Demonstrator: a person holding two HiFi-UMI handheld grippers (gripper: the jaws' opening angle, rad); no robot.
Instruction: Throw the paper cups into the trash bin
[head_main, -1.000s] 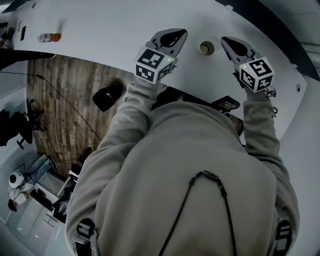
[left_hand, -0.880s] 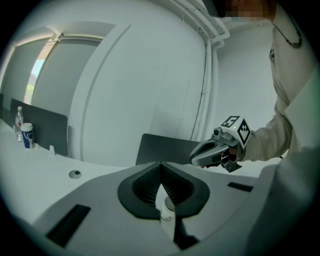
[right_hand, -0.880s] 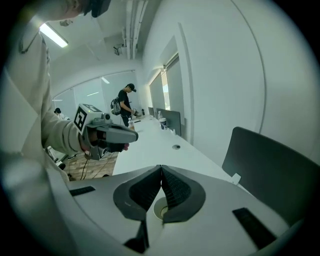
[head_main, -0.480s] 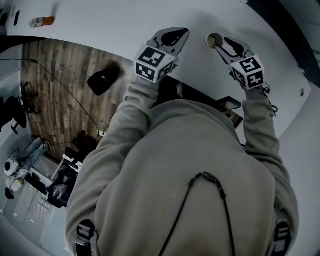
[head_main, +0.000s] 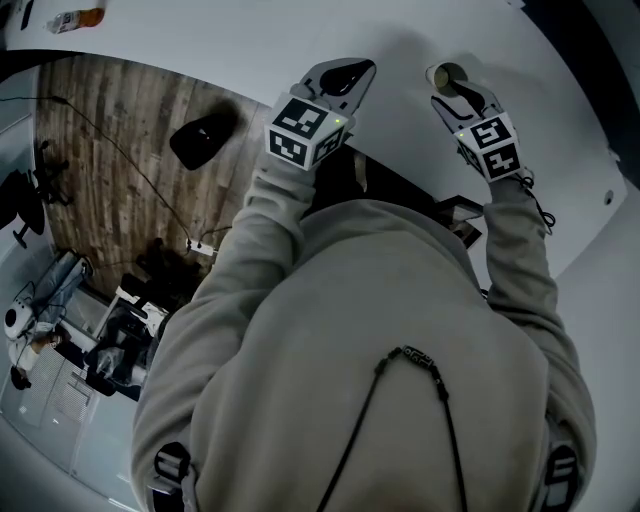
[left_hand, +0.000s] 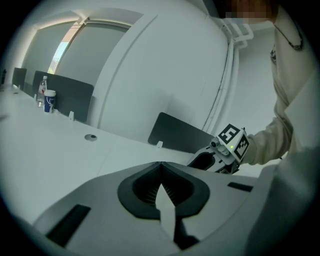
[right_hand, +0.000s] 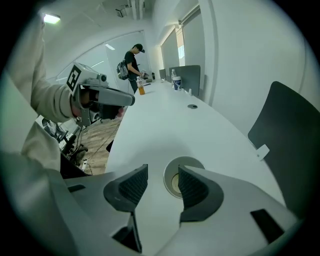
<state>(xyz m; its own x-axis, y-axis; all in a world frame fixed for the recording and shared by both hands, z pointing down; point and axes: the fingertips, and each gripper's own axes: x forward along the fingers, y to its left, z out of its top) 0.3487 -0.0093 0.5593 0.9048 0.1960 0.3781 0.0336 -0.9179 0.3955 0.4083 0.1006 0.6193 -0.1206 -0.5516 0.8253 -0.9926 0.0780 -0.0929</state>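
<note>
**Centre the cup between the jaws before closing**

The right gripper (right_hand: 162, 172) points down at the cup (right_hand: 173, 182), which stands upright on the table (right_hand: 165, 120). Its jaws have just been opening and now stand wide, holding nothing. The cup sits off-centre, partly behind one pad. Best to shift sideways until both pads flank the wall, sink lower, then close gently so the paper doesn't crush. The left gripper (left_hand: 161, 190) is closed and empty
</note>
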